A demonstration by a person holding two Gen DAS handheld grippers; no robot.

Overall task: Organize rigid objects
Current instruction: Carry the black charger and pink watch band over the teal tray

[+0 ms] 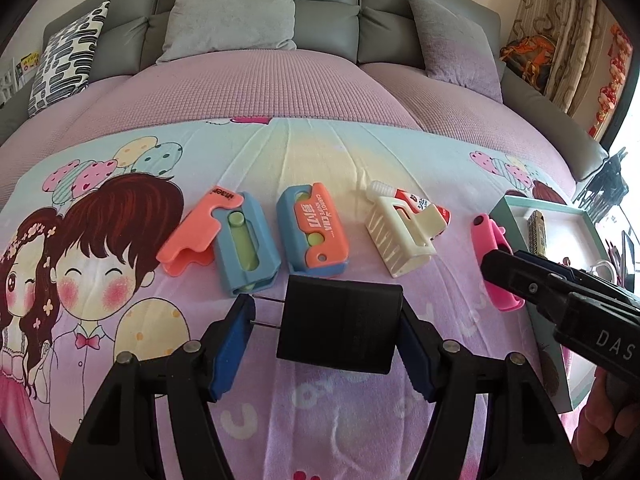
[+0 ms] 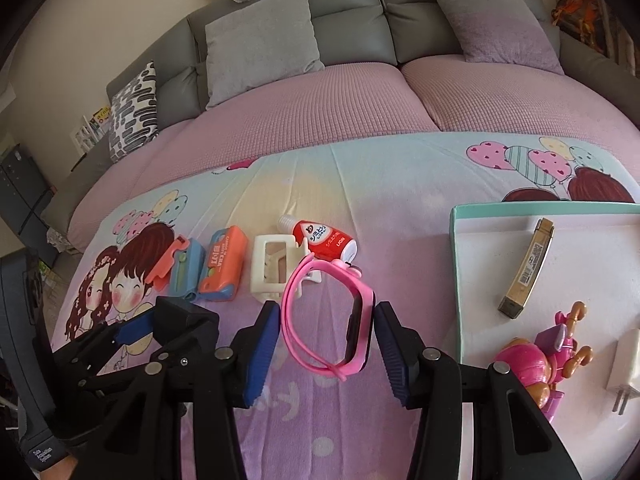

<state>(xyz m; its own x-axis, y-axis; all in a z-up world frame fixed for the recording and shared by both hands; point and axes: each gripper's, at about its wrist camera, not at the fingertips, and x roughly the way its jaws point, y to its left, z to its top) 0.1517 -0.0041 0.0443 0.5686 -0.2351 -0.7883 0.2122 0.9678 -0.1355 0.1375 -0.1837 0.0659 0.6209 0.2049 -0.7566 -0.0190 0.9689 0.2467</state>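
My left gripper [image 1: 324,344] is shut on a black plug adapter [image 1: 340,324]. Its two metal prongs press against the left pad and its body against the right pad, just above the cartoon bedsheet [image 1: 320,152]. My right gripper [image 2: 326,352] is shut on a pink wristwatch [image 2: 356,336], with the dark face against the right pad and the looped band against the left pad. In the left wrist view the right gripper reaches in from the right with the watch [image 1: 486,236] at its tip. A teal-rimmed white tray [image 2: 456,260] lies to the right of the watch.
Beyond the grippers, a row on the sheet: two blue-and-orange toy knives [image 1: 224,236] [image 1: 316,228], a cream hair claw [image 1: 396,236] and a red tube [image 2: 324,240]. The tray holds a gold bar [image 2: 528,268], a pink toy figure [image 2: 532,360] and a white charger [image 2: 624,364]. Grey sofa cushions stand behind.
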